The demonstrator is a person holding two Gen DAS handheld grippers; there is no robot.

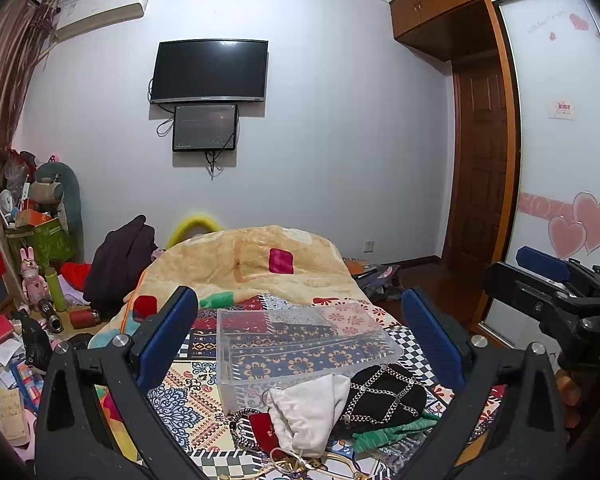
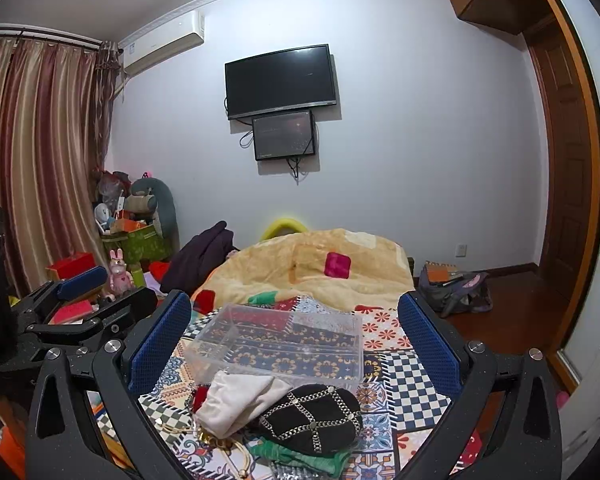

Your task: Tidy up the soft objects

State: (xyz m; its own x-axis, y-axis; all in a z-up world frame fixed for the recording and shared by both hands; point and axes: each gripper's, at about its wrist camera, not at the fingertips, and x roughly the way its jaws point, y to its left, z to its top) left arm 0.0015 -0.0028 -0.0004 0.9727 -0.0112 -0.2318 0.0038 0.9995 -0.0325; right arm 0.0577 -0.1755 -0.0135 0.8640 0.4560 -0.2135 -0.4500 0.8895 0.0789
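Clearly still at the start: nothing in the bin (image 1: 300,344) yet, a clear plastic box lying on the patterned bedspread (image 1: 188,396). Just in front of the bin, touching its near wall, a white pouch (image 1: 308,412); beside that, a black cap (image 1: 384,400) with chain trim, resting on folded green cloth (image 1: 388,434). To the other side of the pouch, a small red pouch (image 1: 262,426) and some beads and gold chain, partly hidden. Beyond the bin, a heaped yellow blanket (image 1: 252,264).

Left gripper (image 1: 300,336) held over the pile, fingers wide, holding nothing. Right gripper (image 2: 296,340) likewise spread wide and empty, the bin and cap framed between its fingers; also seen off to the side of the bin in the left view.

Likely step in hand: choosing a first soft item. Next move probably calls for lowering over the pouch or cap, pinching a fold without snagging the chains, then lifting clear of the bin wall and releasing inside. Loose cloth apt to sag and drag neighbours along.
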